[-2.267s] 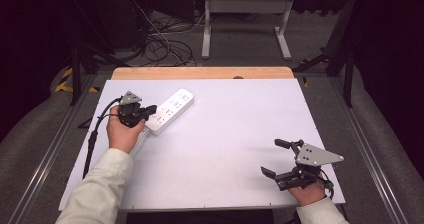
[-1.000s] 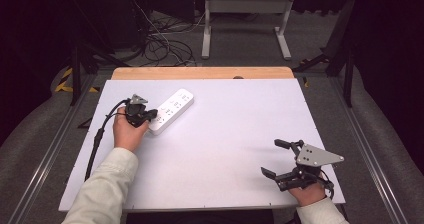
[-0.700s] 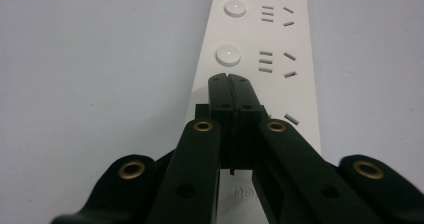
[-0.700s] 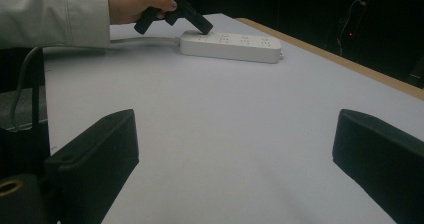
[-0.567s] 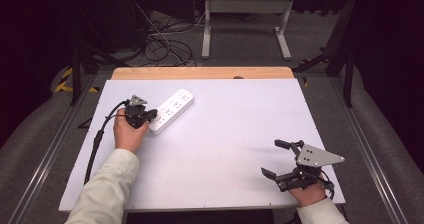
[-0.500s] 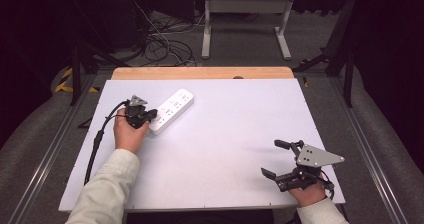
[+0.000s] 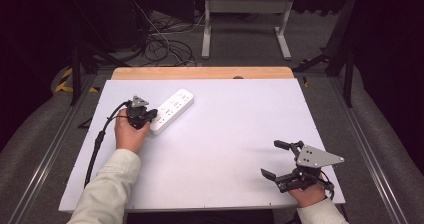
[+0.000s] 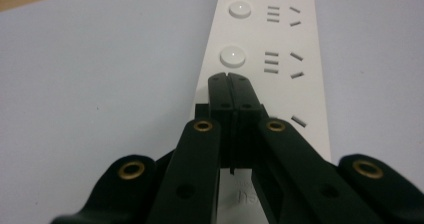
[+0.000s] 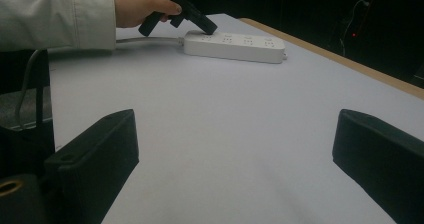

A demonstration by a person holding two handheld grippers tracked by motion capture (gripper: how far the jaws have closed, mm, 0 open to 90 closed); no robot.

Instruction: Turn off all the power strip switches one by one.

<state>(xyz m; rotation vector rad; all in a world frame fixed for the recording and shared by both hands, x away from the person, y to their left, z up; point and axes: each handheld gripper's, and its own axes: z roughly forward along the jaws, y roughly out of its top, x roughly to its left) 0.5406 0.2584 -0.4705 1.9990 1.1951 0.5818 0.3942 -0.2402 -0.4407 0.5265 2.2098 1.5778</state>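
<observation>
Nothing has shifted: left claw [image 8: 231, 77], pressed together, tips on the power strip [image 7: 171, 110] near the counter's [image 7: 235, 134] far-left corner; right claw [image 7: 274, 159] spread.

Faint embossed lettering on the power strip [image 8: 260, 194] seems unreadable; no other text shows.

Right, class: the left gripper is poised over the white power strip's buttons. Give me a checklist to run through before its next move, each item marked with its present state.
1. Left gripper jaws closed together: ok.
2. Tips lined up with the round button: not ok, they sit just short of it.
3. Power strip lying flat on the table: ok.
4. Right gripper open, far from the strip: ok.
5. Button already pressed: cannot tell.
</observation>
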